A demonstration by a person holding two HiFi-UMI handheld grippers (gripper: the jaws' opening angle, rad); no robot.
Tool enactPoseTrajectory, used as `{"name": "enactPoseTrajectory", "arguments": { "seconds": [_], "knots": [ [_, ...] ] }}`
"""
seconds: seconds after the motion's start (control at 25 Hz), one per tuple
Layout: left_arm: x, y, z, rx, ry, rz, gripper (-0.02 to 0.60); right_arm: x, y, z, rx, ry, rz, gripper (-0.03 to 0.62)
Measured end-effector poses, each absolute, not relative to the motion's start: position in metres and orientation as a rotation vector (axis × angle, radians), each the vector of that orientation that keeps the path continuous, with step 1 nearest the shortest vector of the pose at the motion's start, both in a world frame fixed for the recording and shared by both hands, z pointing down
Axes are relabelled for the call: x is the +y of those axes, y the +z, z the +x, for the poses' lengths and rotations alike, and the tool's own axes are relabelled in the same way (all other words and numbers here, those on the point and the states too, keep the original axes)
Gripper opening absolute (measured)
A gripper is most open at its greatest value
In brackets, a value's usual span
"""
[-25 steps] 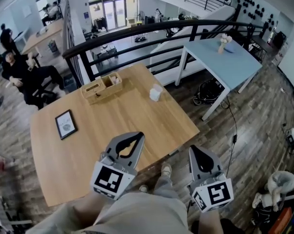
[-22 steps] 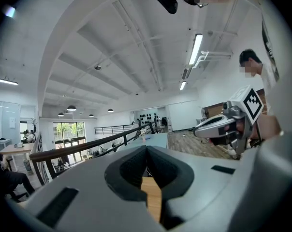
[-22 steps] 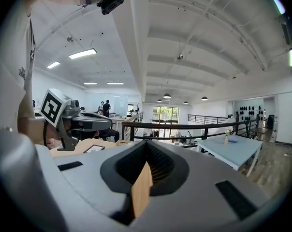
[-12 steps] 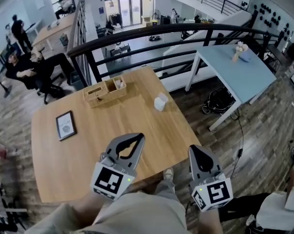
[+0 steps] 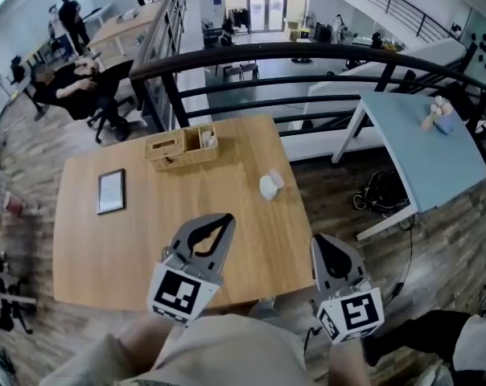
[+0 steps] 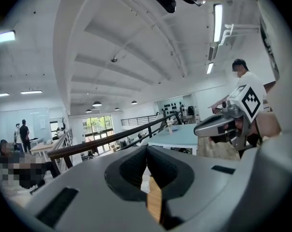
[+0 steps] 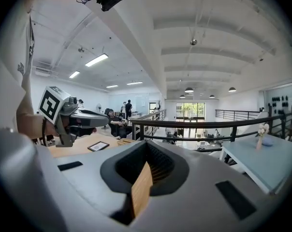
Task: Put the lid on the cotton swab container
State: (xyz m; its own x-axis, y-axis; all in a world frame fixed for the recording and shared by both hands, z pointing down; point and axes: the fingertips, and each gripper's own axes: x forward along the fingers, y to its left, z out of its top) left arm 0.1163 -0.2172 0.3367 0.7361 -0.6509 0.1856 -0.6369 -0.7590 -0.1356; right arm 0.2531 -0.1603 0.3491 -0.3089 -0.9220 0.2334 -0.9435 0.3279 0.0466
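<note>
A small white container [image 5: 269, 185] stands near the right edge of the wooden table [image 5: 146, 248]; it is too small to tell a lid apart from it. My left gripper [image 5: 225, 219] is held over the table's near part, well short of the container, shut with nothing in it. My right gripper [image 5: 318, 240] hangs just off the table's right front corner, also shut and empty. In the left gripper view the jaws [image 6: 147, 150] meet and the right gripper [image 6: 226, 124] shows at the right. The right gripper view shows its own gripper [image 7: 146, 144] with jaws together and the left gripper [image 7: 72, 119] at the left.
A wooden organiser box [image 5: 181, 147] stands at the table's far edge and a dark framed card [image 5: 110, 191] lies at the left. A black railing [image 5: 323, 55] runs behind the table. A light blue table [image 5: 424, 155] stands to the right. People sit and stand far off at the upper left.
The head view has swung, so the table now lies more squarely ahead and the container sits lower and further right. Both grippers keep their places and stay shut.
</note>
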Motion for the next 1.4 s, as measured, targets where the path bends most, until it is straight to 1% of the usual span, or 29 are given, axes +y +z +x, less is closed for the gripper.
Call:
{"name": "enactPoseTrajectory", "arguments": {
  "seconds": [0.24,0.48,1.08,1.4],
  "knots": [
    [-0.238,0.341,0.146,1.229,-0.377,-2.807,0.023,-0.198,0.356,0.293,-2.450,0.136,1.572,0.026],
    [-0.249,0.345,0.159,1.313,-0.403,-2.770,0.023,-0.220,0.368,0.316,-2.475,0.161,1.528,0.026],
    [-0.272,0.346,0.151,1.333,-0.412,-2.774,0.023,-0.247,0.373,0.319,-2.455,0.216,1.556,0.026],
    [-0.312,0.355,0.150,1.298,-0.410,-2.758,0.023,-0.298,0.381,0.331,-2.406,0.218,1.585,0.026]
  ]
}}
